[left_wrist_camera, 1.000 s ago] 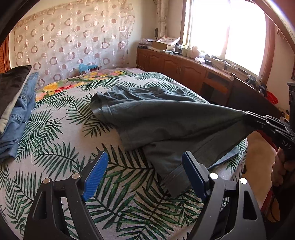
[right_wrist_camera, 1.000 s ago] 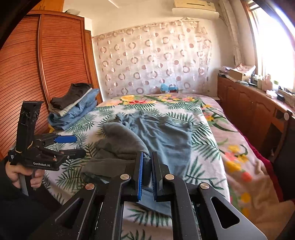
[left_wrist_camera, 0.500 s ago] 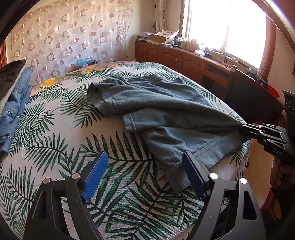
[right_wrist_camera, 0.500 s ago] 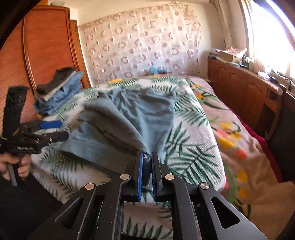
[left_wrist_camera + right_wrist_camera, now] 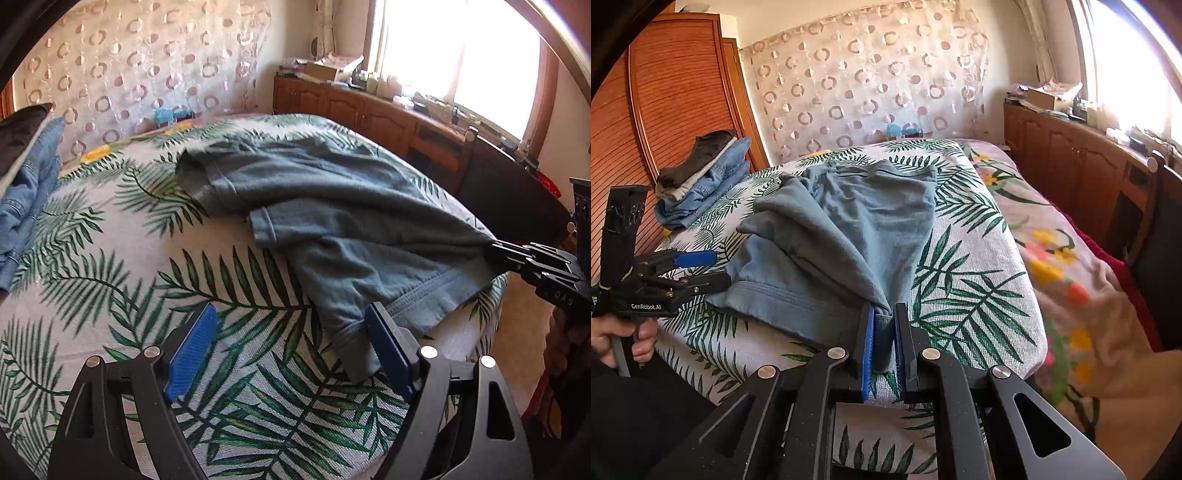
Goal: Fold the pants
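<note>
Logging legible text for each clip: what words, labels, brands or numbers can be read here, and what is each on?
"GenRobot.AI": white print on the side of the left gripper, seen in the right wrist view.
"DAS" or similar, upside down: white letters on the right gripper body in the left wrist view; not sure of the reading.
Boxes and papers on the wooden cabinet: too small and blurred to read.

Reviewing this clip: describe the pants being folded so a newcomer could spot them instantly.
On the bed's palm-leaf bedspread, the grey-green pants lie spread in the middle, one corner between the right gripper fingers, whose jaws are opening. Unlike the stacked pile of clothes beside the wardrobe, they are loose and rumpled.
</note>
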Motion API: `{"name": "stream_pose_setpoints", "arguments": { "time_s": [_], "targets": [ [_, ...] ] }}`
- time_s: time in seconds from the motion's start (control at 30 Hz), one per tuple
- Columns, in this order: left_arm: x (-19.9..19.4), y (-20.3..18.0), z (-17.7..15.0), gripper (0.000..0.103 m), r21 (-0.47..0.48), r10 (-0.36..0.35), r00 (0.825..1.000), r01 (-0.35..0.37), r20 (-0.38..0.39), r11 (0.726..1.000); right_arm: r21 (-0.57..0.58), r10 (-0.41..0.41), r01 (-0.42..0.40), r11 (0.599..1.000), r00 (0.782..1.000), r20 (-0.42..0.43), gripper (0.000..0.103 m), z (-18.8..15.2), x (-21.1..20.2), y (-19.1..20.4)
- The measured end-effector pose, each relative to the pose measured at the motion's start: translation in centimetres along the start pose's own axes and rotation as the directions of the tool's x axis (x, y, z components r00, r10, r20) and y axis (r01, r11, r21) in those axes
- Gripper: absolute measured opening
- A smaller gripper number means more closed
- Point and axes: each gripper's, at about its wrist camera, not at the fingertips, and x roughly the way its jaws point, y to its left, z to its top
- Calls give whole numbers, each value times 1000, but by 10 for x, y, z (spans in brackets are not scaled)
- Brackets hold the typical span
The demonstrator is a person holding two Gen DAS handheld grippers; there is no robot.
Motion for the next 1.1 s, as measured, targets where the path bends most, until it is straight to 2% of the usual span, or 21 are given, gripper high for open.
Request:
{"name": "stream_pose_setpoints", "arguments": {
  "time_s": [0.2,0.37,0.53,0.6,0.73,0.87,1.1],
  "targets": [
    [-26,14,4,83,-47,42,996,-38,79,998,-31,-10,12,999,999,48,29,4,-12,8],
    [-42,30,7,83,-84,76,990,-66,117,994,-64,6,-1,998,997,80,31,16,-12,18],
    [-56,39,8,83,-105,111,982,-96,152,990,-101,61,-53,993,995,82,32,27,5,34],
    [-59,43,8,83,-109,124,979,-107,162,988,-116,96,-87,989,993,72,33,31,14,41],
    [-64,50,6,83,-116,140,975,-121,172,986,-136,173,-167,977,984,39,44,40,34,48],
    [-67,56,4,83,-127,152,972,-130,178,983,-179,194,-189,965,981,12,46,52,48,58],
    [-70,63,0,83,-152,164,969,-137,182,979,-243,225,-239,940,971,-83,46,71,79,73]
  ]
}}
